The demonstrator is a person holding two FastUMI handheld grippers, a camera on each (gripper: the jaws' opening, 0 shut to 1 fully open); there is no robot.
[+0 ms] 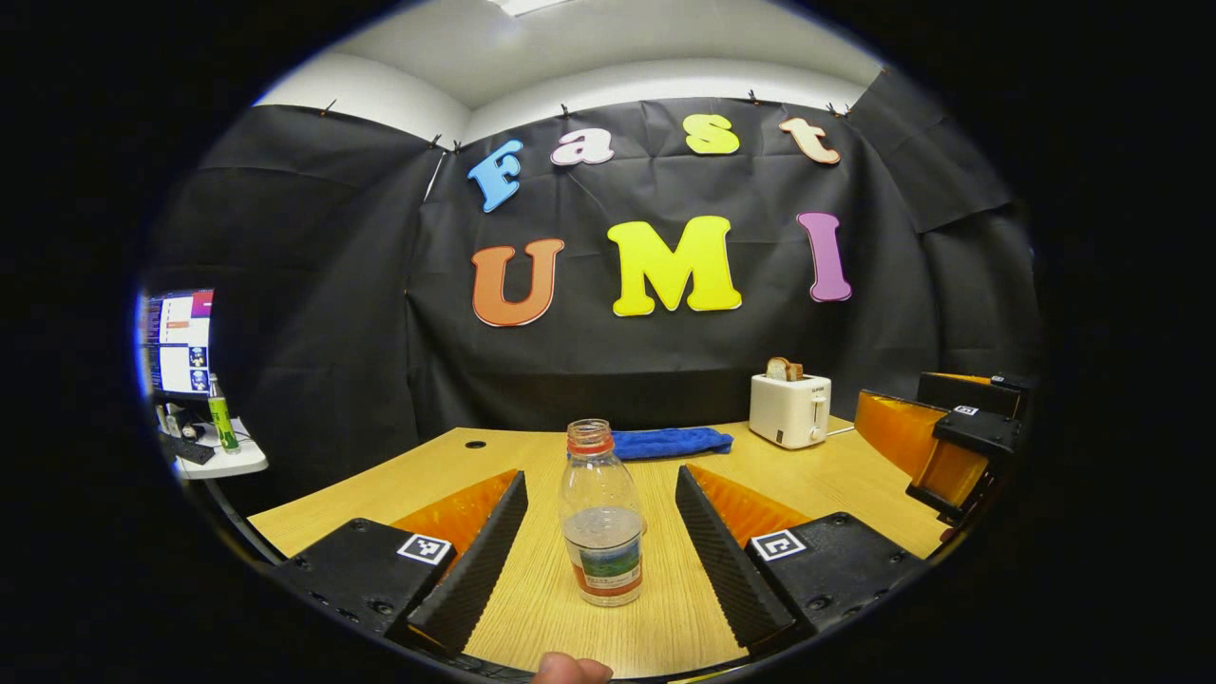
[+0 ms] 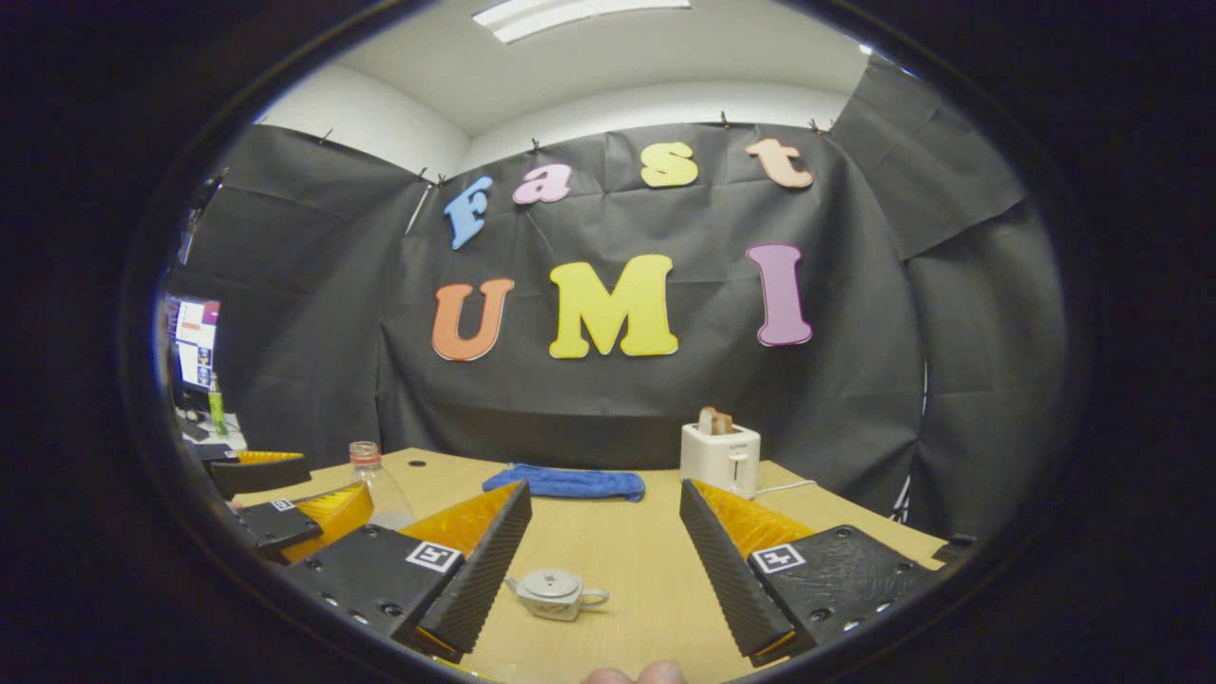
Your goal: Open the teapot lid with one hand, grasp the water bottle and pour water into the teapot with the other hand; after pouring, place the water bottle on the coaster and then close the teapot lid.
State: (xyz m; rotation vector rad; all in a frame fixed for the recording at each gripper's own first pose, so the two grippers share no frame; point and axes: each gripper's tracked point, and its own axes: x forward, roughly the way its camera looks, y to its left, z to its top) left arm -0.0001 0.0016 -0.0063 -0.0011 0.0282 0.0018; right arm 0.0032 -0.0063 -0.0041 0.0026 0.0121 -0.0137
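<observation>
A clear plastic water bottle [image 1: 600, 518], uncapped with an orange neck ring and partly filled, stands upright on the wooden table [image 1: 855, 484]. My left gripper [image 1: 600, 473] is open, one finger on each side of the bottle and neither touching it. In the right gripper view, a small pale teapot [image 2: 556, 594] with its lid on sits low between the fingers of my right gripper [image 2: 604, 486], which is open and holds nothing. That view also has the bottle [image 2: 377, 486] and the left gripper [image 2: 285, 518] at far left. The right gripper [image 1: 959, 446] appears at the right edge of the left gripper view.
A white toaster [image 1: 790, 408] with bread in it stands at the back right of the table, and a folded blue cloth [image 1: 670, 442] lies to its left. A side desk with a monitor [image 1: 179, 342] and a green bottle [image 1: 221, 413] is off to the left.
</observation>
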